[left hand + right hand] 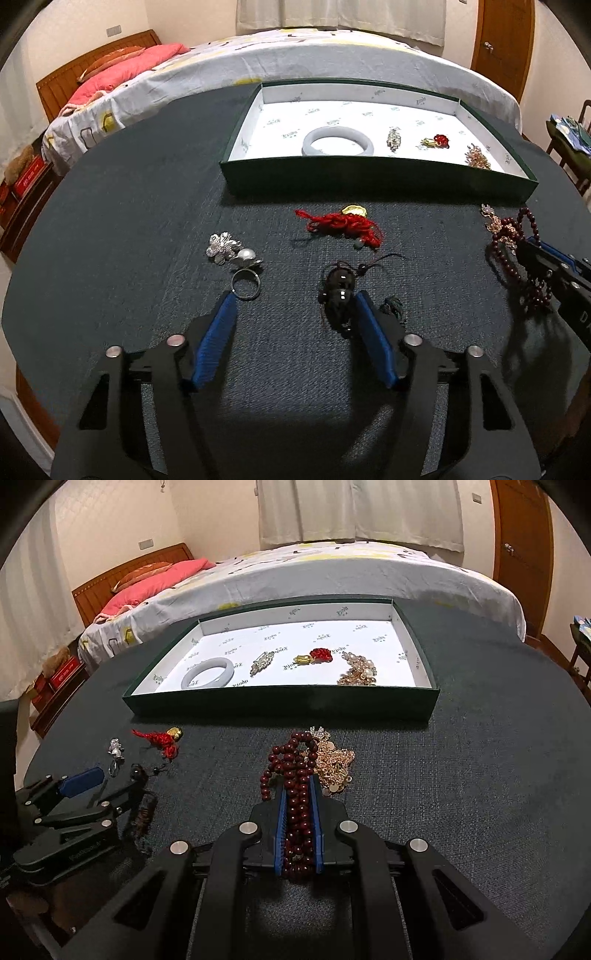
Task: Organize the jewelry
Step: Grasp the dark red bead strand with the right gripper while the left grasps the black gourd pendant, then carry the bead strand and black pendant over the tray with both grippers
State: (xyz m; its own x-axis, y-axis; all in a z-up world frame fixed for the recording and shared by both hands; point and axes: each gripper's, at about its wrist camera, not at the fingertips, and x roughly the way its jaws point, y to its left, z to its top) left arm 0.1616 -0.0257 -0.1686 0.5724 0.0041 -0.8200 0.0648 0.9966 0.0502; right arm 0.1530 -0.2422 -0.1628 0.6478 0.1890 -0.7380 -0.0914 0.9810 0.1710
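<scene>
A green tray (369, 177) (280, 703) with a white floor holds a pale jade bangle (338, 142) (208, 672), a crystal brooch (394, 138), a red-and-gold piece (436, 141) and a gold cluster (358, 672). My right gripper (298, 779) is shut on a dark red bead string (295, 775) (517, 254), beside a gold chain (336, 764). My left gripper (293, 301) is open. Its right finger touches a black bead pendant (338, 291). A ring (245, 284), a silver pearl brooch (229, 249) and a red cord charm (343, 223) lie ahead.
The dark cloth table (147, 206) stands before a bed (314, 55) with pink pillows (125, 70). A wooden door (521, 535) is at the far right. A chair (569, 147) stands right of the table.
</scene>
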